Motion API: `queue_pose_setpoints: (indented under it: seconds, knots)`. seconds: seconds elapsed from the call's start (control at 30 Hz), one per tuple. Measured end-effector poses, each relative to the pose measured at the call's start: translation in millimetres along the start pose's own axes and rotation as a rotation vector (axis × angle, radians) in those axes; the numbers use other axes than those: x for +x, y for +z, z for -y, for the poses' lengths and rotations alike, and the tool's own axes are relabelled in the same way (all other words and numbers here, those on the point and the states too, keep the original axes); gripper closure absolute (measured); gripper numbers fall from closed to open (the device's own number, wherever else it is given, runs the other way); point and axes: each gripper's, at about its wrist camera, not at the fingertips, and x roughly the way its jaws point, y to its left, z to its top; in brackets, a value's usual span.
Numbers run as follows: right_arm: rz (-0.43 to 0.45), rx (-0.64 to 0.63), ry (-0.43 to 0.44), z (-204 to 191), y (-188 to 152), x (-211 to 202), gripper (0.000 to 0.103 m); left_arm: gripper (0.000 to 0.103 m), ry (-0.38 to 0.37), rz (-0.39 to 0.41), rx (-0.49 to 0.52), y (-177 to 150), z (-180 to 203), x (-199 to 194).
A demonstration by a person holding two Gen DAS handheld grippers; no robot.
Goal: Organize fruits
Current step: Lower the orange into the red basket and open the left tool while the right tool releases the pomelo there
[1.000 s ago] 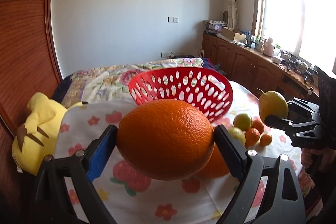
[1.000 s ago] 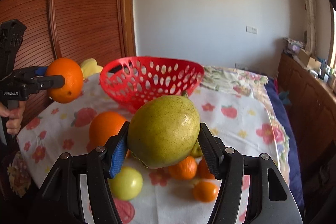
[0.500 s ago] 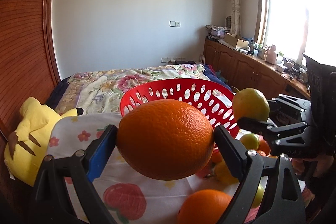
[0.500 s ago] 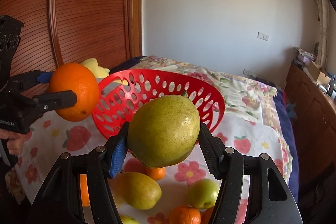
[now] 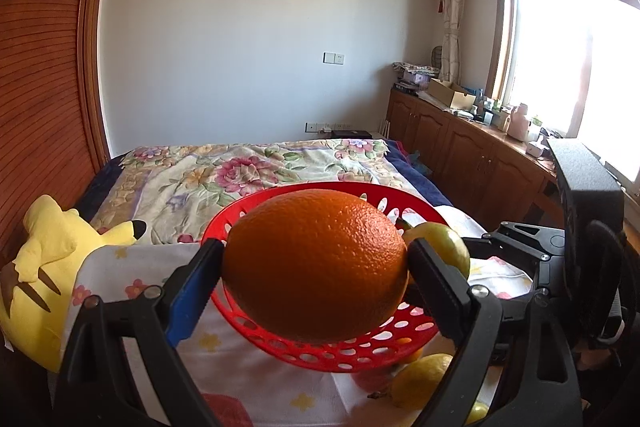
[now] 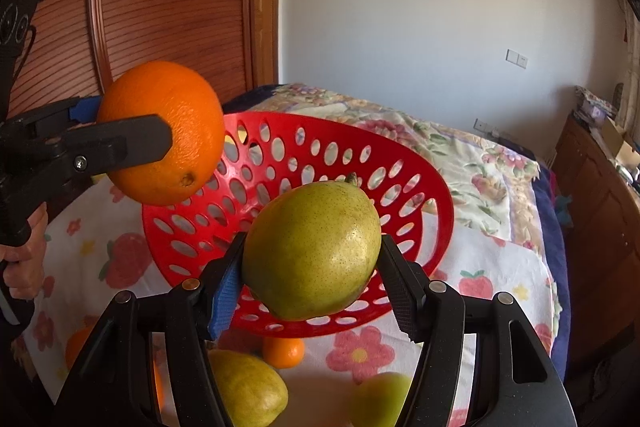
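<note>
My left gripper (image 5: 314, 267) is shut on a large orange (image 5: 316, 263) and holds it above the near part of the red perforated basket (image 5: 344, 351). It shows in the right wrist view too, orange (image 6: 164, 131) over the basket's left rim (image 6: 320, 147). My right gripper (image 6: 312, 255) is shut on a yellow-green pear (image 6: 312, 251) above the basket's near side; the pear (image 5: 444, 247) shows beside the orange in the left view. Loose fruit lies on the cloth: a yellow pear (image 6: 248, 387), a small tangerine (image 6: 283, 351), a green fruit (image 6: 380, 399).
The basket sits on a strawberry-print cloth (image 6: 492, 267) over a floral bedspread (image 5: 224, 171). A yellow plush toy (image 5: 44, 267) lies at the left. A wooden wardrobe (image 6: 160, 7) stands behind; low cabinets (image 5: 460, 147) run along the right wall under the window.
Both grippers have moved forward and over the basket with their fruit. The basket is now close under them, and the loose fruit has dropped to the bottom of the views.
</note>
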Motion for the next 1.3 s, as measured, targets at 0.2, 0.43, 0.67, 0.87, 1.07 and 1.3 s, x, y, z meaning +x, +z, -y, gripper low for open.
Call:
queue_pose_setpoints:
  seconds: [0.2,0.43,0.67,0.87,1.07,1.3]
  knots:
    - [-0.06,-0.018,0.009,-0.6,0.0,19.1,0.038,0.011,0.035,-0.027,0.029,0.6,-2.7,11.9]
    - [-0.123,-0.064,0.009,-6.4,3.1,37.0,0.038,0.011,0.053,-0.052,0.044,2.9,-5.1,23.8]
    - [-0.156,-0.074,0.023,-6.1,9.2,46.3,0.038,0.011,0.064,-0.071,0.056,4.8,-6.0,32.2]
    - [-0.125,-0.053,0.018,-1.9,10.4,36.8,0.038,0.011,0.064,-0.105,0.072,2.4,-4.5,42.4]
    - [-0.052,-0.007,0.019,4.3,8.6,13.9,0.038,0.011,0.074,-0.15,0.1,-1.1,-0.5,55.2]
    - [-0.003,0.003,0.019,4.5,6.2,-3.5,0.038,0.013,0.099,-0.195,0.101,-3.5,3.8,73.5]
